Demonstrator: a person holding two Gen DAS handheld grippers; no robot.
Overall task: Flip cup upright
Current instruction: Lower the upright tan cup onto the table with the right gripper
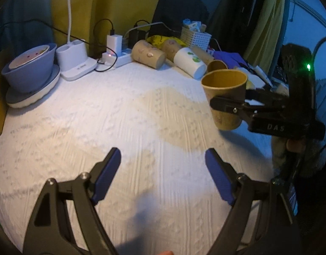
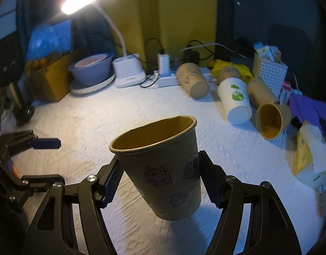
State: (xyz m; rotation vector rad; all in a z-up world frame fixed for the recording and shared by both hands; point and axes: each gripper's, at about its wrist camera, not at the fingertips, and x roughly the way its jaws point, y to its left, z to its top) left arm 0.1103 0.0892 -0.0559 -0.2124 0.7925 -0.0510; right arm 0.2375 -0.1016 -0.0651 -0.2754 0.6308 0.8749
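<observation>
My right gripper [image 2: 160,180] is shut on a brown paper cup [image 2: 163,170] with cartoon faces. The cup is mouth up, slightly tilted, held a little above the white tablecloth [image 2: 78,114]. In the left wrist view the same cup [image 1: 224,99] hangs at the right in the right gripper [image 1: 228,104]. My left gripper [image 1: 163,170] is open and empty, low over the cloth, left of the cup. Its blue fingertip [image 2: 46,143] shows in the right wrist view.
Several paper cups lie on their sides at the back right: brown ones [image 2: 192,80] [image 2: 271,121] and a white one [image 2: 235,99]. A white basket [image 2: 269,70], a power strip [image 2: 165,78], a lamp base [image 2: 129,70] and a grey bowl [image 2: 92,70] line the back.
</observation>
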